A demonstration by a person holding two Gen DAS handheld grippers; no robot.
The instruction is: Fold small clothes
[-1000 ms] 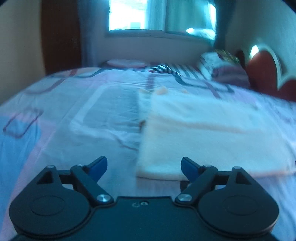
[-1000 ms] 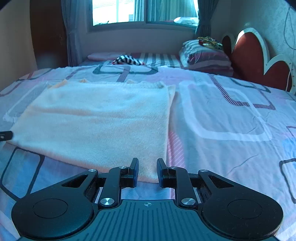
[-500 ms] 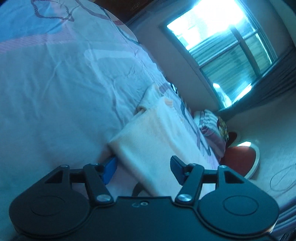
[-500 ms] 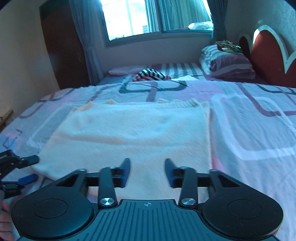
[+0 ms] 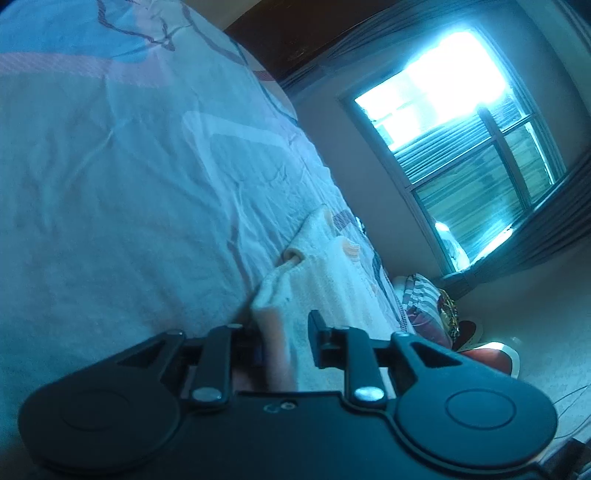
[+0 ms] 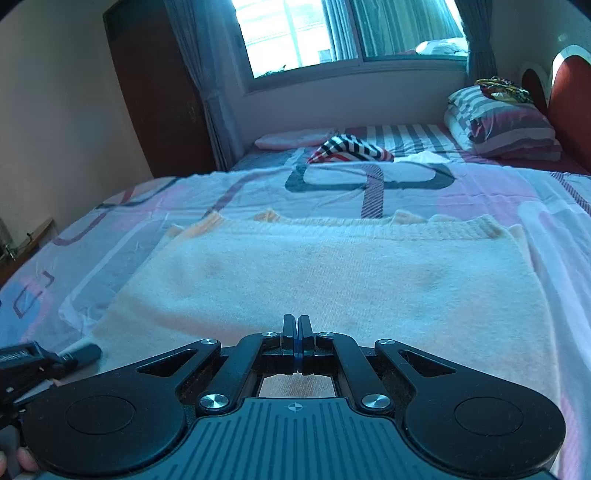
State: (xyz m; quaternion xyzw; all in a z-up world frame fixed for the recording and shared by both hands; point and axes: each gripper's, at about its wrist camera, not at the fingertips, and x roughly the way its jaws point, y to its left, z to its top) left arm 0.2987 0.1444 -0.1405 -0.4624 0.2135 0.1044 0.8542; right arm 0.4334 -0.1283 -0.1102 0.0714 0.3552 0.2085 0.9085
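Covering the bed, a thin bedsheet (image 6: 461, 188) printed with rounded rectangles runs toward a bright window (image 6: 332, 29) and a striped pillow (image 6: 506, 125). On it lies a fuzzy cream knit sweater (image 6: 332, 280), flat. The left gripper (image 5: 284, 336) straddles its near corner, fingers apart; the right gripper (image 6: 297, 336) is pressed together at its front hem.

Left tongs (image 5: 286, 341): matte black body, two round discs at 4 and 8 o'clock, angled link arms, one silver screw (image 5: 207, 395) per arm, small embossed mark at centre. Right tongs (image 6: 297, 341): same black construction, ribbed central housing (image 6: 295, 439) with a crosshair marking, silver screws, blue pad edges (image 6: 297, 354). Bare skin of a fingertip (image 6: 26, 459) shows at 8 o'clock.
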